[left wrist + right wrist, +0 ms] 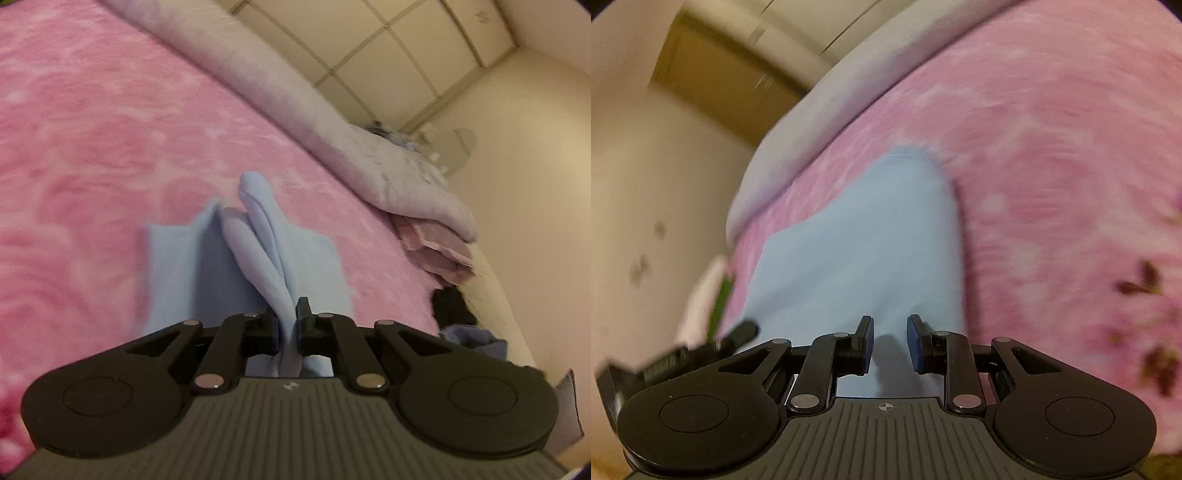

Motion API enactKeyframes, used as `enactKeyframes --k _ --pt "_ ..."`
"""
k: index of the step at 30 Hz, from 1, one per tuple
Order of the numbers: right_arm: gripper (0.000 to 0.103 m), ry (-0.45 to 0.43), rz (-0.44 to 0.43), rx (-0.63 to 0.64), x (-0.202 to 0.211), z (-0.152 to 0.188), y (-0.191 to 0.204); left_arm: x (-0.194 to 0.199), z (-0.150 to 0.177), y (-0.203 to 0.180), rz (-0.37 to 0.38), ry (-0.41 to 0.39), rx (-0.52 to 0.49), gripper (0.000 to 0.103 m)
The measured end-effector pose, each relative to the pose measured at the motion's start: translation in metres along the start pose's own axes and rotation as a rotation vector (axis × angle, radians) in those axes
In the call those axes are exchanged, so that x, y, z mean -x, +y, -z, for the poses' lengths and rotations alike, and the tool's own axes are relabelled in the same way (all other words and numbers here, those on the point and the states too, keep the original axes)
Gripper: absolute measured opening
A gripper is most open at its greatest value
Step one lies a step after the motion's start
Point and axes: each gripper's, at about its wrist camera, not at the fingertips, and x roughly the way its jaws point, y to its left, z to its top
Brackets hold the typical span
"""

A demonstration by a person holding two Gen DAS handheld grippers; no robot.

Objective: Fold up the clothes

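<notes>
- On the pink blanket (110, 147) that covers the bed lies the light blue garment (177, 266), part of it flat, part drawn up in long folds.
- In the left wrist view a bunched ridge of the garment rises from the flat part and runs straight into the left gripper (290, 325), whose jaws are closed tight on the fabric; blue cloth also shows behind the jaws, just above the gripper's body.
- In the right wrist view the garment (849, 251) spreads as a smooth blue sheet directly under and ahead of the right gripper (890, 343).
- The right gripper's jaws stand a narrow gap apart, with nothing between the blue pads (868, 343); whether the fingertips touch the cloth below cannot be told.
- Part of a black device (683, 354) shows at the left edge of the right wrist view, beside a blurred green strip (718, 310).
- Along the far edge of the blanket runs a pale grey quilt (332, 129), its end resting on folded pink cloth (436, 251).
- Near that corner of the bed lie a dark item (450, 306) and a crumpled bluish one (472, 339), too blurred to name.
- Beyond the bed stand cream wardrobe doors (406, 55) and a plain wall (535, 184).
</notes>
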Motion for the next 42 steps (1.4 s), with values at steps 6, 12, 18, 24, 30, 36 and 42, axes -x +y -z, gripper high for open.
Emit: enactKeyframes --k 6,12,18,24,30,36,42 --pt "0.025 0.062 0.218 0.399 -0.019 0.026 0.06 -0.007 0.008 0.023 -0.001 0.023 0.066 0.006" --pt "0.025 0.062 0.286 0.41 -0.013 0.031 0.059 -0.008 0.003 0.025 -0.001 0.036 0.037 0.006" --pt "0.025 0.074 0.3 0.405 -0.013 0.031 0.068 -0.004 0.005 0.028 -0.007 0.036 0.042 0.006" --pt "0.025 0.075 0.302 0.41 -0.017 0.031 0.07 -0.003 0.005 0.024 -0.019 0.035 0.026 0.006" --pt "0.025 0.084 0.284 0.412 -0.018 0.027 0.068 0.006 0.001 0.016 -0.015 0.003 0.002 0.005" --pt "0.025 0.108 0.212 0.365 -0.022 0.018 0.067 0.013 -0.011 0.021 -0.026 -0.005 -0.02 0.005" --pt "0.025 0.122 0.207 0.365 -0.029 0.023 0.068 0.019 -0.007 0.026 0.001 -0.006 0.002 0.005"
